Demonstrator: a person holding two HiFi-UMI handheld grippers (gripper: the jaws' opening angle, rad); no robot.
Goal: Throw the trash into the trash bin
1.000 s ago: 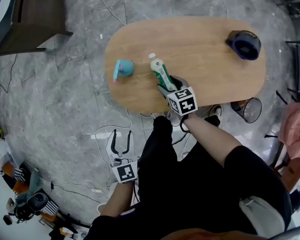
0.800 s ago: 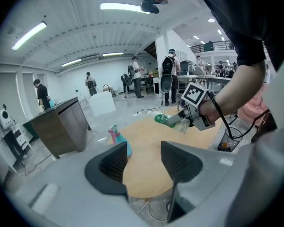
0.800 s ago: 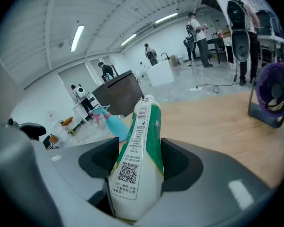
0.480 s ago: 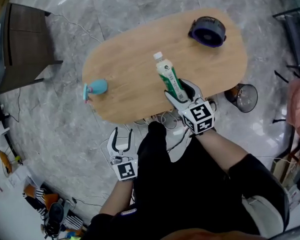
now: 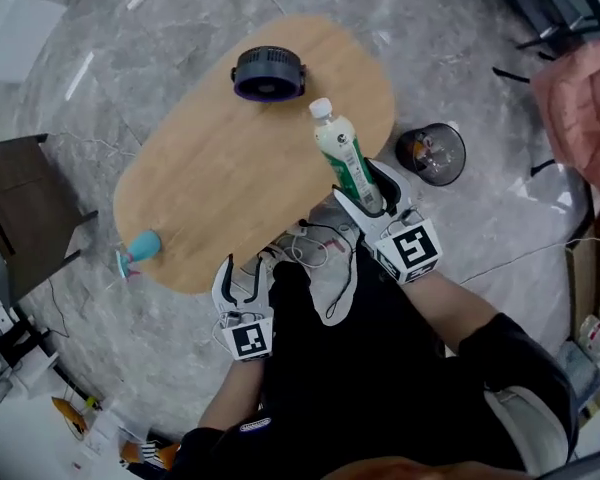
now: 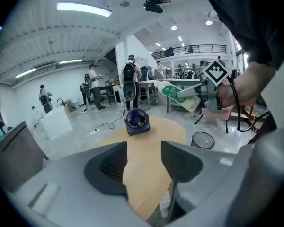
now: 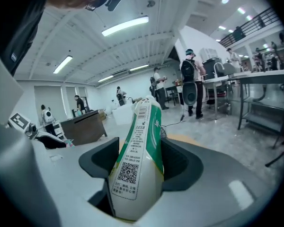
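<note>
Seen from above, a person stands at the near edge of an oval wooden table (image 5: 210, 188) with a two-jaw gripper in each hand.

The right gripper (image 5: 365, 190) is clamped on the lower body of a green-and-white plastic bottle (image 5: 342, 153). This is the trash. Its white cap points away from the person, and it is lifted clear of the tabletop, over the table's right end. The right gripper view shows both jaws pressed against the bottle's label.

The left gripper (image 5: 242, 280) hangs low beside the person's body. Its jaws stand apart with nothing between them — only the tabletop shows through the gap.

The trash bin (image 5: 431, 154), a dark round wire basket, stands on the grey floor just beside the table's right end, near the bottle but not under it.

A dark round fan (image 5: 268, 73) sits at the far end of the table. A small light-blue object (image 5: 140, 248) lies at its left edge (neither looks involved in this step).

The step in hand appears to be the carry: bottle gripped, not yet at the bin. The next move likely calls for swinging the right gripper rightward until the bottle hangs over the bin's open mouth. Then the jaws part — released too soon, the bottle would land on the table edge or the floor.
</note>
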